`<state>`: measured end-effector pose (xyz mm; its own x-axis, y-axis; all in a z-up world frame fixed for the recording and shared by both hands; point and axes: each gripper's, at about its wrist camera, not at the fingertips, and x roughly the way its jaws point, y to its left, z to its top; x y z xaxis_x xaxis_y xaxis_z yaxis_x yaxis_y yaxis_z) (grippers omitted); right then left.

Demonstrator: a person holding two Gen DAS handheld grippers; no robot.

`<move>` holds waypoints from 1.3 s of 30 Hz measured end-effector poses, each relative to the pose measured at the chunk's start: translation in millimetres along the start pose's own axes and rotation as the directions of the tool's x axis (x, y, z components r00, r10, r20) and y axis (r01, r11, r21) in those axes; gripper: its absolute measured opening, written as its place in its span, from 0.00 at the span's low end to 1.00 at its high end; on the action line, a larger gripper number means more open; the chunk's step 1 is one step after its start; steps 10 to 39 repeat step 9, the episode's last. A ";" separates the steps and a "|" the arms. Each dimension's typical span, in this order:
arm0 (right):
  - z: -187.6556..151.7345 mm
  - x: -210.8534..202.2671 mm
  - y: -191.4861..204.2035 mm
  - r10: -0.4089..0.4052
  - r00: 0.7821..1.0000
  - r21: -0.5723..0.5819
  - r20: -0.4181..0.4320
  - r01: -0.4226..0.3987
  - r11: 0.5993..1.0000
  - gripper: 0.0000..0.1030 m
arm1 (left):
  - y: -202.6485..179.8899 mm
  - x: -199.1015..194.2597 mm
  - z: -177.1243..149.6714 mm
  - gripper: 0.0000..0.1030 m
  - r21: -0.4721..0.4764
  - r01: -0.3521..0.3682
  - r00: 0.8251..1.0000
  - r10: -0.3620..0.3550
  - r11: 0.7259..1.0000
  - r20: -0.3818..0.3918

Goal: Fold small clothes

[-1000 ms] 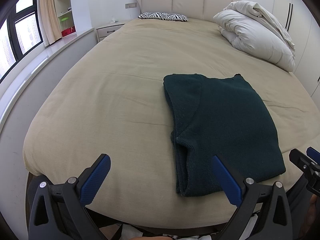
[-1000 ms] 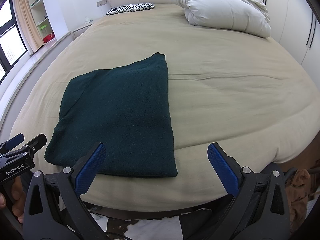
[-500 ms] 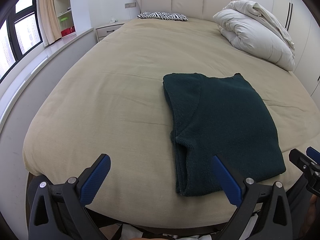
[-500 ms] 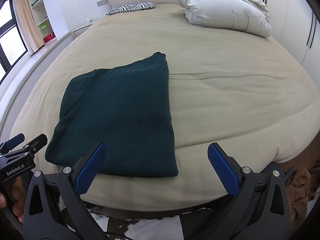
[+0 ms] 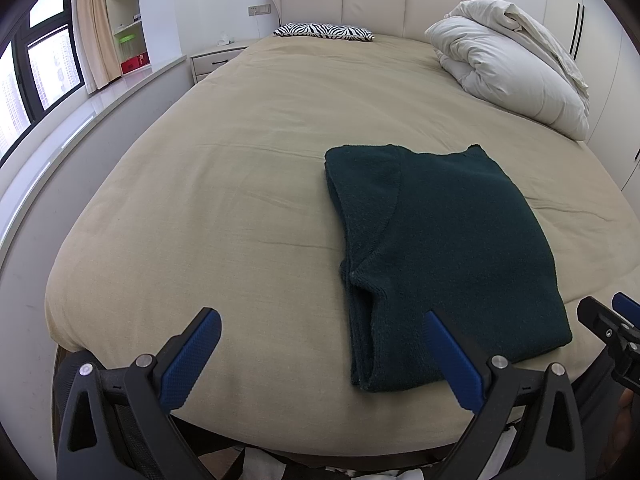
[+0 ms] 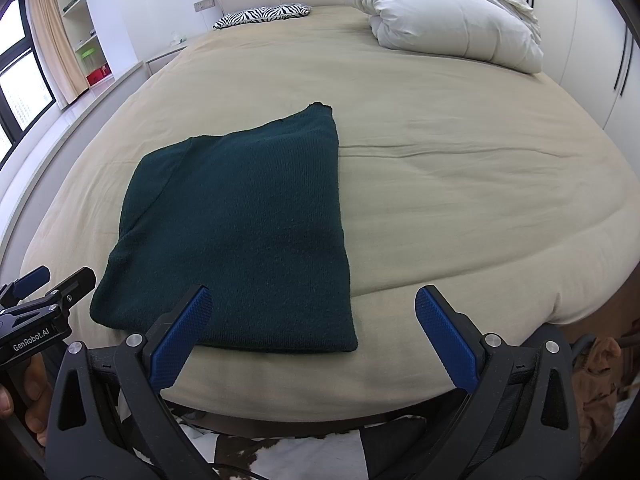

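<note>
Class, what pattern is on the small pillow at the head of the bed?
Black-and-white zebra stripes on the pillow, clearest in the left wrist view.

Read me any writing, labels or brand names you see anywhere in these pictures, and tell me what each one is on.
"GenRobot.AI": white lettering on the black body of the left gripper, seen in the right wrist view.
No other text is readable; the items on the shelves are too small to read.

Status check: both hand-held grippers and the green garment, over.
Left hand-held gripper open, empty. Right hand-held gripper open, empty. Dark green garment folded flat near the bed's front edge, untouched. Nothing in the way.
</note>
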<state>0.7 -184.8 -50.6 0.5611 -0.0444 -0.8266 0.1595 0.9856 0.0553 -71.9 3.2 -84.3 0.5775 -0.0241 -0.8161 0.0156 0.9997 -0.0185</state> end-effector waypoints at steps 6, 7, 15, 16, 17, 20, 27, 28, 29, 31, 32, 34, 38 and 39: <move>0.1 -0.1 -0.2 0.000 1.000 0.000 -0.001 0.000 1.000 1.00 | 4.0 0.5 0.2 1.00 -0.008 0.000 1.000 0.000 1.000 -0.007; -0.6 0.1 0.5 0.000 1.000 0.000 -0.002 0.000 1.000 1.00 | 3.7 0.0 -0.7 1.00 -0.005 -0.001 1.000 0.001 1.000 -0.005; -1.8 0.4 1.1 0.002 1.000 -0.002 -0.003 -0.002 1.000 1.00 | 5.3 -0.2 0.5 1.00 -0.003 -0.001 1.000 0.001 1.000 -0.007; -1.8 0.4 1.1 0.002 1.000 -0.002 -0.003 -0.002 1.000 1.00 | 5.3 -0.2 0.5 1.00 -0.003 -0.001 1.000 0.001 1.000 -0.007; -1.8 0.4 1.1 0.002 1.000 -0.002 -0.003 -0.002 1.000 1.00 | 5.3 -0.2 0.5 1.00 -0.003 -0.001 1.000 0.001 1.000 -0.007; -1.8 0.4 1.1 0.002 1.000 -0.002 -0.003 -0.002 1.000 1.00 | 5.3 -0.2 0.5 1.00 -0.003 -0.001 1.000 0.001 1.000 -0.007; -1.8 0.4 1.1 0.002 1.000 -0.002 -0.003 -0.002 1.000 1.00 | 5.3 -0.2 0.5 1.00 -0.003 -0.001 1.000 0.001 1.000 -0.007; -1.8 0.4 1.1 0.002 1.000 -0.002 -0.003 -0.002 1.000 1.00 | 5.3 -0.2 0.5 1.00 -0.003 -0.001 1.000 0.001 1.000 -0.007; -1.8 0.4 1.1 0.002 1.000 -0.002 -0.003 -0.002 1.000 1.00 | 5.3 -0.2 0.5 1.00 -0.003 -0.001 1.000 0.001 1.000 -0.007; -1.8 0.4 1.1 0.002 1.000 -0.002 -0.003 -0.002 1.000 1.00 | 5.3 -0.2 0.5 1.00 -0.003 -0.001 1.000 0.001 1.000 -0.007; -1.8 0.4 1.1 0.002 1.000 -0.002 -0.003 -0.002 1.000 1.00 | 5.3 -0.2 0.5 1.00 -0.003 -0.001 1.000 0.001 1.000 -0.007; -1.8 0.4 1.1 0.002 1.000 -0.002 -0.003 -0.002 1.000 1.00 | 5.3 -0.2 0.5 1.00 -0.003 -0.001 1.000 0.001 1.000 -0.007; -1.8 0.4 1.1 0.002 1.000 -0.002 -0.003 -0.002 1.000 1.00 | 5.3 -0.2 0.5 1.00 -0.003 -0.001 1.000 0.001 1.000 -0.007; -1.8 0.4 1.1 0.002 1.000 -0.002 -0.003 -0.002 1.000 1.00 | 5.3 -0.2 0.5 1.00 -0.003 -0.001 1.000 0.001 1.000 -0.007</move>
